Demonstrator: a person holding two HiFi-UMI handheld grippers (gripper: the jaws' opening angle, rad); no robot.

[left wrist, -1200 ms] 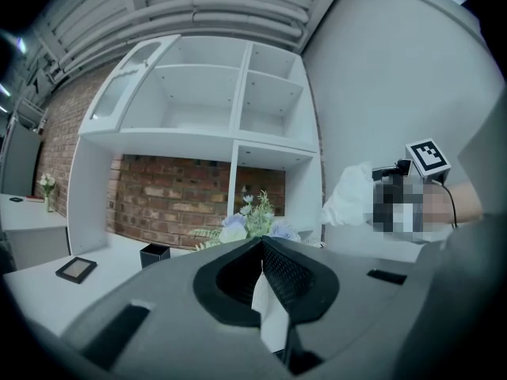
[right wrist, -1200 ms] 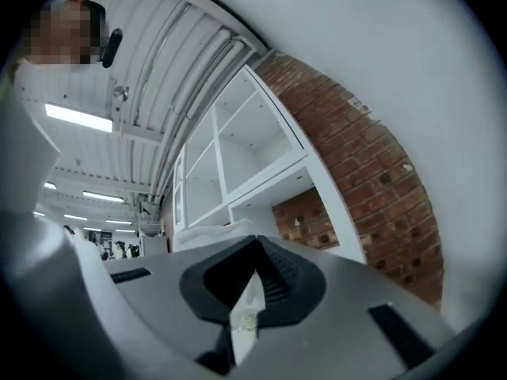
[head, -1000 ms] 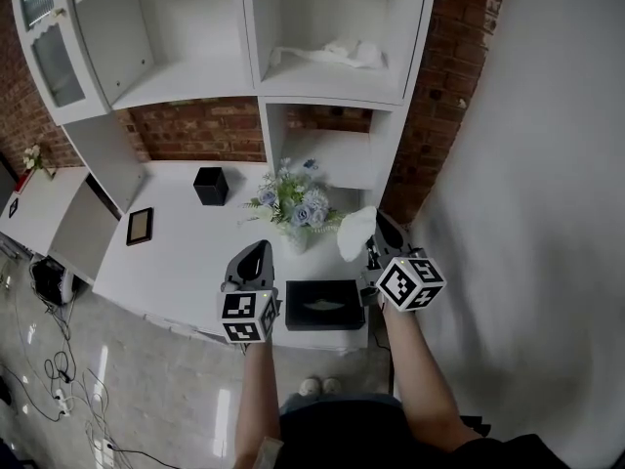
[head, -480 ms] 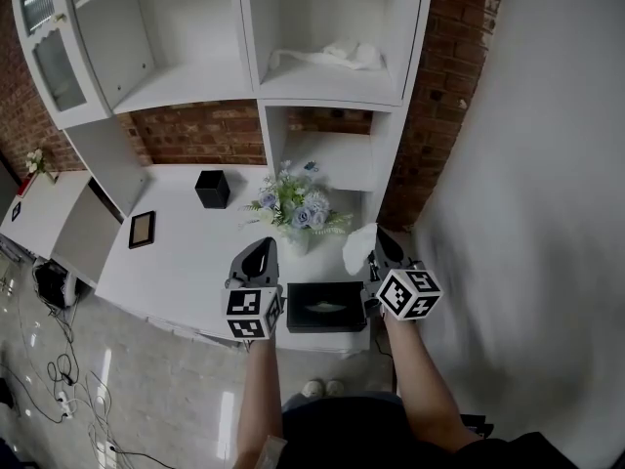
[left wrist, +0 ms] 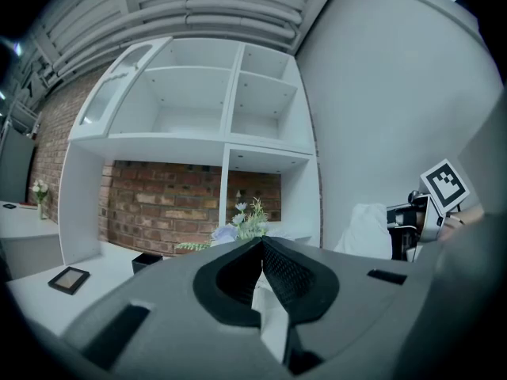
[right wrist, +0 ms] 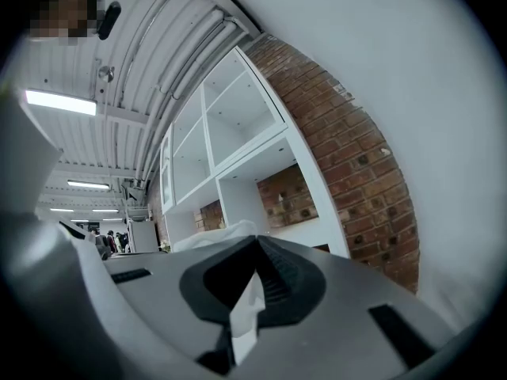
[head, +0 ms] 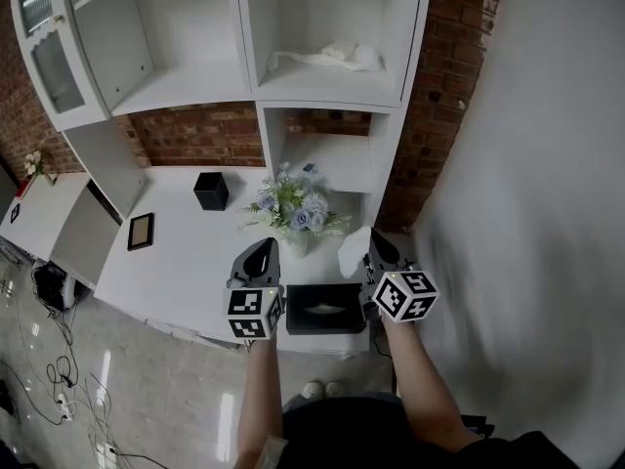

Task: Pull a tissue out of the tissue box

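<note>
The black tissue box lies on the white table near its front edge, between my two grippers. My right gripper hovers just right of the box and above it, shut on a white tissue that hangs free of the slot. In the right gripper view the tissue is pinched between the closed jaws of that gripper. My left gripper stays level at the box's left side, jaws together, holding nothing. The left gripper view shows the left gripper and, to the right, the tissue.
A vase of pale flowers stands right behind the box. Further left sit a black square pot and a small picture frame. A white shelf unit rises behind, with crumpled white tissue on one shelf. A white wall closes the right.
My right gripper has come down a little with the tissue still in it. The left gripper has stayed where it was.
</note>
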